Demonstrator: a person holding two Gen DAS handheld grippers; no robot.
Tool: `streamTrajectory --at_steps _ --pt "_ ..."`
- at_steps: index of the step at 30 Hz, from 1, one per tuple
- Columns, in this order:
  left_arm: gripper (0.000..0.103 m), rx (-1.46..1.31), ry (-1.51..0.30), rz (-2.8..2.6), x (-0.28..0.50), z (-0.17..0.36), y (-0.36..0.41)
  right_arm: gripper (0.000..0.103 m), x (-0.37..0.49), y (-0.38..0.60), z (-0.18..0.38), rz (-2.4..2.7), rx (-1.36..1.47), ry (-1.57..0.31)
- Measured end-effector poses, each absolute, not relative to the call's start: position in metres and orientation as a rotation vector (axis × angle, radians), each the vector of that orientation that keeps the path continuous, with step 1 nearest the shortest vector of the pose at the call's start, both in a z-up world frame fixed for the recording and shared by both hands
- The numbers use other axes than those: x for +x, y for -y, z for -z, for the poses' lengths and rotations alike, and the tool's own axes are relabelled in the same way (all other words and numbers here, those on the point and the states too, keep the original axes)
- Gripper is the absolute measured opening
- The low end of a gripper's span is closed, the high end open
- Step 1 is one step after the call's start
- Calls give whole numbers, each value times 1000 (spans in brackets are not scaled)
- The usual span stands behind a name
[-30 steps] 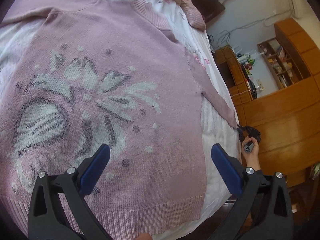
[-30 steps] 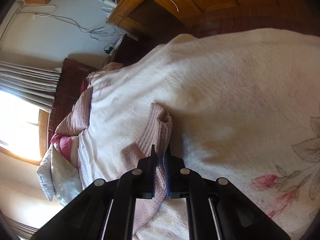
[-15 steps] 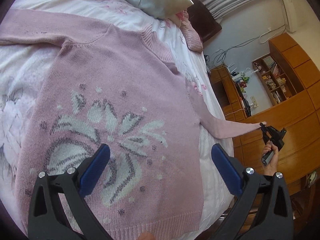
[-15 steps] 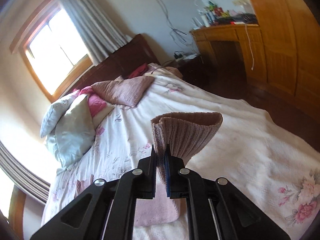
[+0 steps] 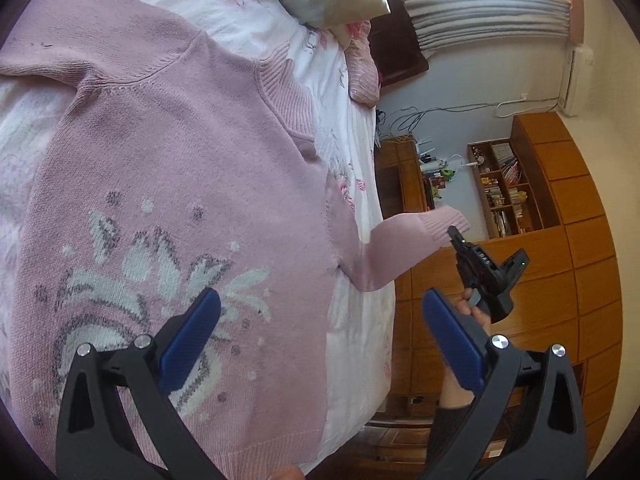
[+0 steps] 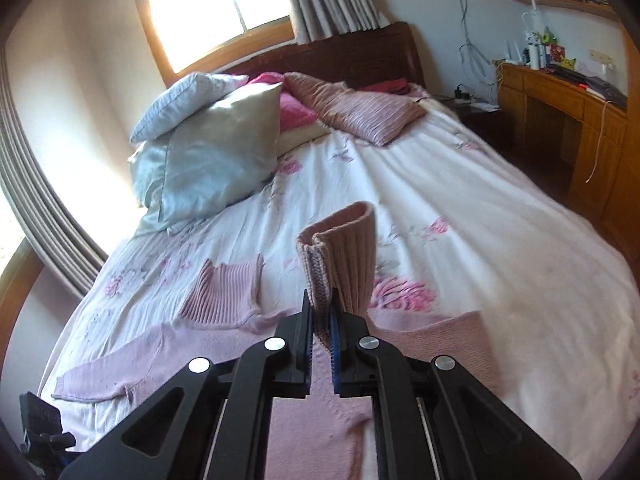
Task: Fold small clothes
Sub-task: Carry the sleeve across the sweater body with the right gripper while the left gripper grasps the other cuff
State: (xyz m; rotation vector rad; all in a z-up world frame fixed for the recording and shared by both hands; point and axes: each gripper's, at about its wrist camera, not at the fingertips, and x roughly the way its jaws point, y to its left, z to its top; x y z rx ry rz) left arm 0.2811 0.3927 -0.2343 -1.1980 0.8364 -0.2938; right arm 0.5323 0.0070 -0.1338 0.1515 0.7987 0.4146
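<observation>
Your pink sweater [image 5: 192, 184] lies face up on the bed [image 6: 460, 208] (floral sheet). Your right gripper [image 6: 321, 316] has its jaws clamped on the sleeve cuff [image 6: 344, 248], lifted off the bed. Your left gripper [image 5: 320, 340] hovers above the sweater's body, jaws spread wide, holding nothing.

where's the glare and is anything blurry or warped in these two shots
Right wrist view: the window is blown out white and the cuff in the right hand-held gripper looks soft. Left wrist view: evenly lit, sweater knit sharp; fisheye bends the wooden cabinets, dark corners.
</observation>
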Motion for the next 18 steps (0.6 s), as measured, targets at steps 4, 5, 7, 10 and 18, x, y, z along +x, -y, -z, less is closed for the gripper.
streamTrajectory --at_steps 4,5,7,10,18 --pt "100 -1207 -862 326 307 240 -386 7 522 -65 195 -459 118 -916" --pt "100 -1211 -869 328 314 242 -383 7 519 -75 212 -466 109 -944" --pt "100 -1216 -884 342 329 246 -377 7 512 -99 242 -477 69 -993" --pt "100 -1222 -910 382 355 257 -362 7 502 -124 279 -481 -11 -1044" --pt "100 -1342 -1015 434 420 307 -307 51 455 -117 296 -568 -118 -1065"
